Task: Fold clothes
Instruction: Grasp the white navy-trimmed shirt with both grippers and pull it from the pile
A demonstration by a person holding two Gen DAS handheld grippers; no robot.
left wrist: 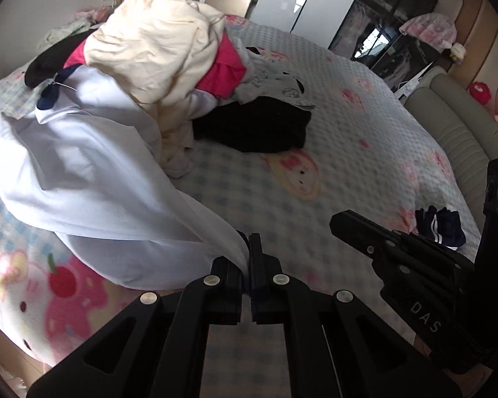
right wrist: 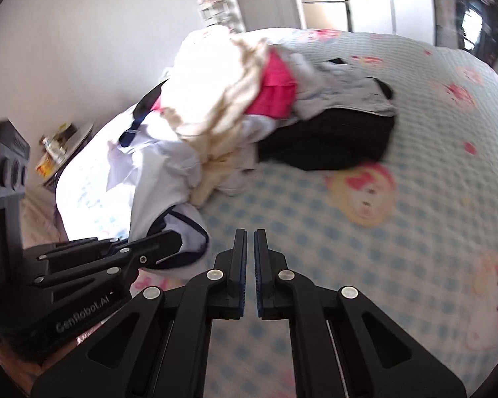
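A white garment with navy trim [left wrist: 83, 172] stretches from the clothes pile down to my left gripper [left wrist: 249, 248], which is shut on its edge above the bed. The right wrist view shows the same garment [right wrist: 156, 169] and the left gripper [right wrist: 169, 243] holding its navy-edged end. My right gripper [right wrist: 250, 242] is shut with nothing between its fingers, hovering over the checked bedspread just right of the left one; it also shows in the left wrist view [left wrist: 343, 224]. The pile holds a cream garment [left wrist: 156, 43], a pink one [left wrist: 222, 73] and a folded black one [left wrist: 255, 126].
The bed carries a blue-checked cartoon-print cover [left wrist: 348, 152]. A small navy striped item [left wrist: 440, 229] lies near the bed's right edge. A padded headboard [left wrist: 458, 126] and dark wardrobe [left wrist: 391, 26] stand beyond. A bedside table with small items [right wrist: 63, 146] stands left of the bed.
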